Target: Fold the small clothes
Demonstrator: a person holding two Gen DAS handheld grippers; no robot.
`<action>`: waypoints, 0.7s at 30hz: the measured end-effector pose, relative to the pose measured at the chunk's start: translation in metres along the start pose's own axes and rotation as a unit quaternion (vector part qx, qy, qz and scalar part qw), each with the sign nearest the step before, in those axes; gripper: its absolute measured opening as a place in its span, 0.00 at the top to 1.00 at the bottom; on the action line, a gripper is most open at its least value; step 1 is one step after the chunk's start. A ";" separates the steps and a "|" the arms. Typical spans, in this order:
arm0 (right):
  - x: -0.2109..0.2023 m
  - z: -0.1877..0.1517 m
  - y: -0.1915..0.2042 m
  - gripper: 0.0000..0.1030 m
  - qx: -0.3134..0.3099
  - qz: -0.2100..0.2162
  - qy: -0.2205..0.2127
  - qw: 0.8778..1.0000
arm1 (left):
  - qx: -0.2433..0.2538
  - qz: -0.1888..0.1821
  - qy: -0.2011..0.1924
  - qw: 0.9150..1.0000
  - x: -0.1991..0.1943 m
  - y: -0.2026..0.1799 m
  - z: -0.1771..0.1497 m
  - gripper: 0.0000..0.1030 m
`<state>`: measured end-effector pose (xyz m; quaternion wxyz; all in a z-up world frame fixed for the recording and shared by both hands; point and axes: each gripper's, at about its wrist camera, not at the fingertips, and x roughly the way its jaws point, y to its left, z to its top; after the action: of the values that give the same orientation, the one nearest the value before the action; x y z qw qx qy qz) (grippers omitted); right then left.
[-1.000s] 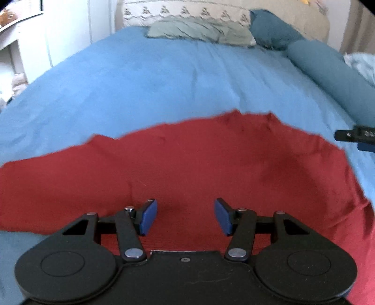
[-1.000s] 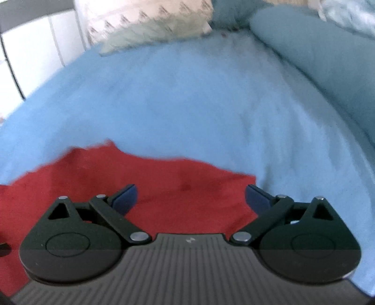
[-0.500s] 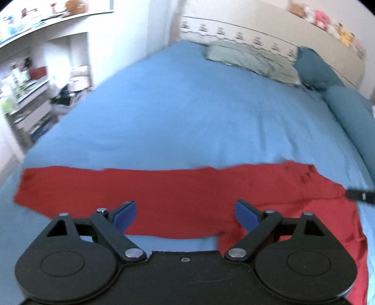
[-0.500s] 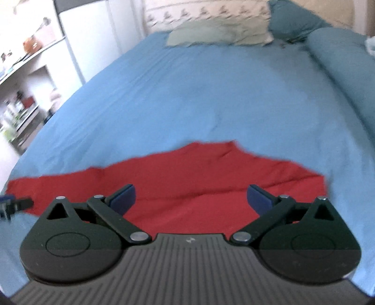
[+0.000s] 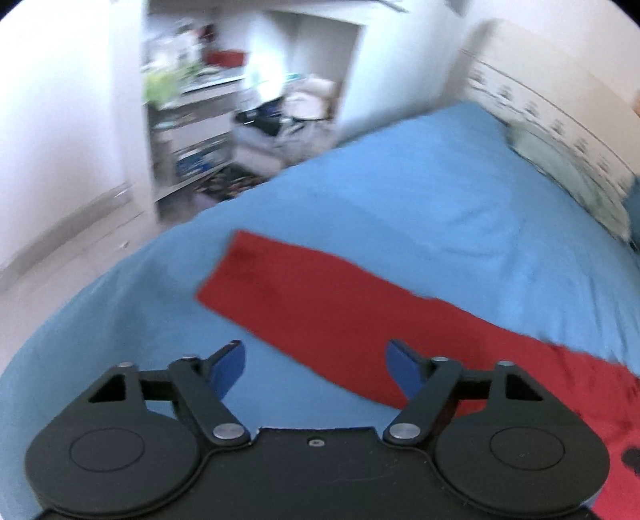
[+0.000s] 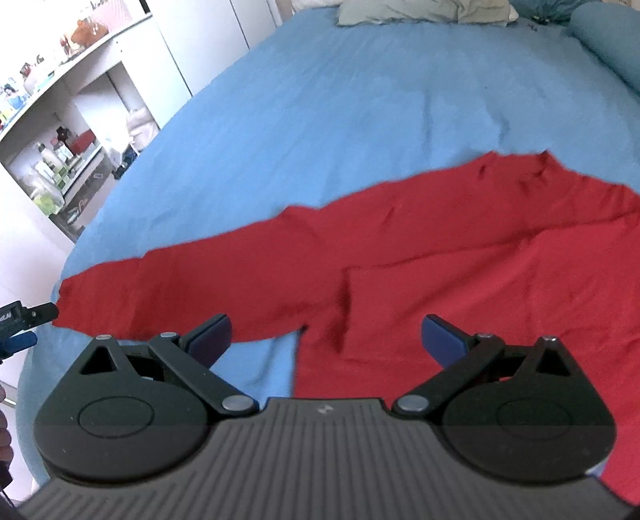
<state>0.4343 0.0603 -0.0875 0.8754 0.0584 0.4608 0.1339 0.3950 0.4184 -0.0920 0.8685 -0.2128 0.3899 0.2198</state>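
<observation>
A red long-sleeved garment (image 6: pixel 460 256) lies spread flat on the blue bed (image 6: pixel 360 100), one sleeve stretched out to the left. In the left wrist view the sleeve (image 5: pixel 320 296) runs diagonally, its cuff end up-left. My left gripper (image 5: pixel 316 370) is open and empty, hovering just short of the sleeve's near edge. My right gripper (image 6: pixel 326 338) is open and empty, above the garment where sleeve meets body. The left gripper's tips (image 6: pixel 24 316) show at the sleeve cuff in the right wrist view.
Shelves with clutter (image 5: pixel 200 104) stand beyond the bed's left edge, and show in the right wrist view (image 6: pixel 52 132) too. Pillows (image 6: pixel 420 12) and a teal bolster (image 6: pixel 608 36) lie at the head of the bed. Floor (image 5: pixel 60 248) lies left of the bed.
Both grippers have pulled back and swung left. The left one now faces the sleeve's cuff end and the shelves. The right one sees the whole sleeve. Left jaws opened wider.
</observation>
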 end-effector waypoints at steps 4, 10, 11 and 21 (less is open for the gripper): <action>0.013 -0.007 0.012 0.00 -0.010 -0.008 0.008 1.000 | -0.039 0.007 0.013 0.999 0.033 0.026 0.000 0.42; 0.017 -0.006 0.008 0.00 -0.017 -0.017 -0.003 1.000 | -0.058 0.020 -0.011 0.998 0.054 0.024 0.003 0.53; 0.018 -0.008 0.007 0.00 -0.017 -0.016 -0.005 1.000 | -0.054 0.027 -0.014 0.998 0.056 0.021 0.004 0.61; 0.008 -0.005 -0.032 0.00 0.014 -0.022 -0.032 0.999 | 0.000 0.026 -0.065 0.998 0.032 -0.032 0.021 0.94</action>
<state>0.4407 0.0318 -0.1037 0.8914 0.0643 0.4359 0.1064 0.4441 0.4103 -0.0982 0.8859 -0.1879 0.3383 0.2560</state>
